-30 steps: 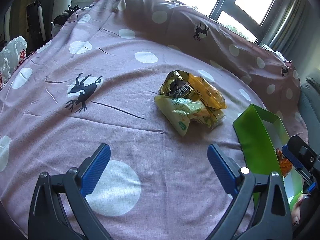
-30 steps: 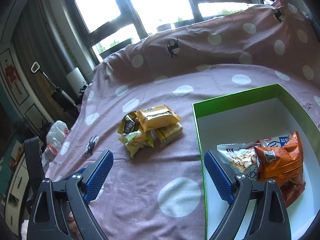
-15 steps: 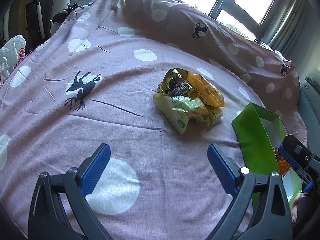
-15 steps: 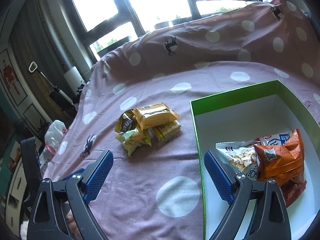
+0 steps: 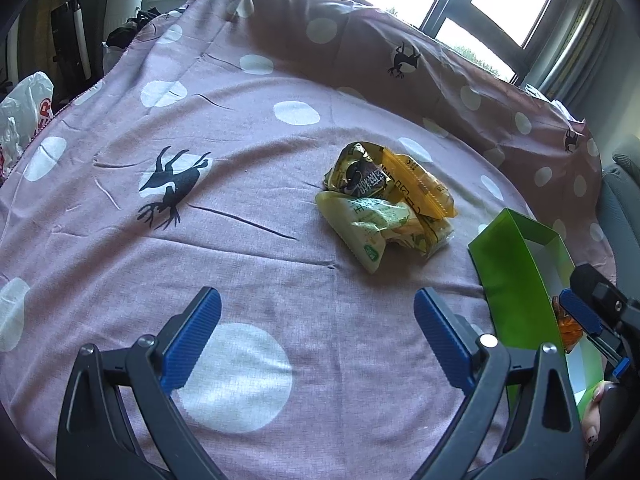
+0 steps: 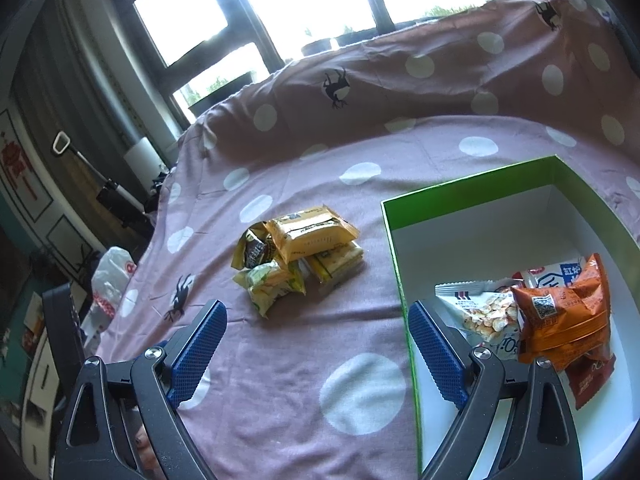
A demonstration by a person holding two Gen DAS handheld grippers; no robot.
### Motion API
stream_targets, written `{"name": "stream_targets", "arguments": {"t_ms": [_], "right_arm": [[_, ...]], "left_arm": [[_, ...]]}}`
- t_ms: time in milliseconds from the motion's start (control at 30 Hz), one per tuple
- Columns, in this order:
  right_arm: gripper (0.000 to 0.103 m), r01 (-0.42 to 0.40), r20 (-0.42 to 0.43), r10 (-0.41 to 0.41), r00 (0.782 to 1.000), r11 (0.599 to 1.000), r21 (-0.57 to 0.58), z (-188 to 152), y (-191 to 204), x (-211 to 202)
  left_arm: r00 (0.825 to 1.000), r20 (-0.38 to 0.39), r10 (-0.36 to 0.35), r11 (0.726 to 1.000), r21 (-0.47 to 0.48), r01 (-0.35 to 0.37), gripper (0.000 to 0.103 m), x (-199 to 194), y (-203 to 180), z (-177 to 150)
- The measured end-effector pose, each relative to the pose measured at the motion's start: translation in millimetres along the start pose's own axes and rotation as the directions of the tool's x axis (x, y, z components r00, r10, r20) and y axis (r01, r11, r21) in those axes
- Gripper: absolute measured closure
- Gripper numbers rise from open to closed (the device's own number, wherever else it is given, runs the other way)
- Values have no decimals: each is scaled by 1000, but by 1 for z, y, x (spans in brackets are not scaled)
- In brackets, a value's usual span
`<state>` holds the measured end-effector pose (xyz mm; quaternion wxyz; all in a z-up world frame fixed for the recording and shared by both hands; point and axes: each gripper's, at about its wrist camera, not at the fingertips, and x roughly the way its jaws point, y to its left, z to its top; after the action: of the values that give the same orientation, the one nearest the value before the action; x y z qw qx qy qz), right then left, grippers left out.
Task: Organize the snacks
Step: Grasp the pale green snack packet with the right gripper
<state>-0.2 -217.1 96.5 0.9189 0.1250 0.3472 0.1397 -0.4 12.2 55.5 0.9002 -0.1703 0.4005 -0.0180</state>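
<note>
Snacks half sorted: one pile on the dotted cloth, some packets already in the green box.

Largest first: my cloth-covered surface, then the box at my right, then the loose pile beside the box's left wall, and last my two tools. My left gripper and right gripper both hover with fingers spread wide, holding nothing, the pile well ahead of each. To do this pick well, I judge I should take the top orange-yellow packet alone, closing on its body, not its crinkly edge. My right view shows the box's white floor with an orange bag and a peanut packet; my left view shows only the box's green wall and the right tool's tip.
</note>
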Motion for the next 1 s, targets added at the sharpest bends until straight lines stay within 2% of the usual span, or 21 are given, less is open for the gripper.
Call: {"name": "stream_targets", "arguments": {"t_ms": [133,233,300,367,467,600,633,667,700,733,800,867,1000], "right_arm": [[11,-1,-40,1,999,1000,8,10,13,14],[11,-7,-92,7,996,1000,-5,21,29,35],[15,-16,-144,18,989,1000,12,27,37,57],[17,-21,-198,23,980,1000,12,30,46,85],[22,31,-233,-45,972,998,-61,30,62,118],[22,90,-257,-131,957,982,-164,25,76,155],[24,99,-265,-144,953,979,-178,23,78,162],[31,107,-269,-156,950,976,-189,22,78,167],[39,122,-271,-176,946,971,-206,20,79,172],[41,132,-269,-191,944,966,-221,18,78,174],[52,119,-256,-173,951,969,-215,15,78,171],[57,94,-269,-140,953,980,-177,14,75,163],[58,30,-308,-68,949,992,-126,7,68,137]], "left_arm": [[1000,-21,4,1000,-4,-4,8,1,5,3],[999,-43,19,1000,-17,-20,17,3,12,6],[998,-59,34,999,-25,-36,25,4,17,7],[996,-70,52,998,-27,-54,30,3,22,9],[995,-72,73,997,-33,-75,34,1,28,12],[993,-83,80,995,-59,-85,35,0,37,15],[993,-84,77,994,-67,-83,35,-1,39,16],[994,-83,75,994,-72,-81,35,-1,40,17],[994,-82,75,994,-73,-81,35,-2,40,17],[994,-81,76,994,-75,-82,35,-3,41,17],[994,-80,79,993,-83,-86,35,-3,42,18],[993,-84,81,992,-89,-88,35,-3,43,18],[994,-82,75,992,-91,-82,35,-4,42,18]]}}
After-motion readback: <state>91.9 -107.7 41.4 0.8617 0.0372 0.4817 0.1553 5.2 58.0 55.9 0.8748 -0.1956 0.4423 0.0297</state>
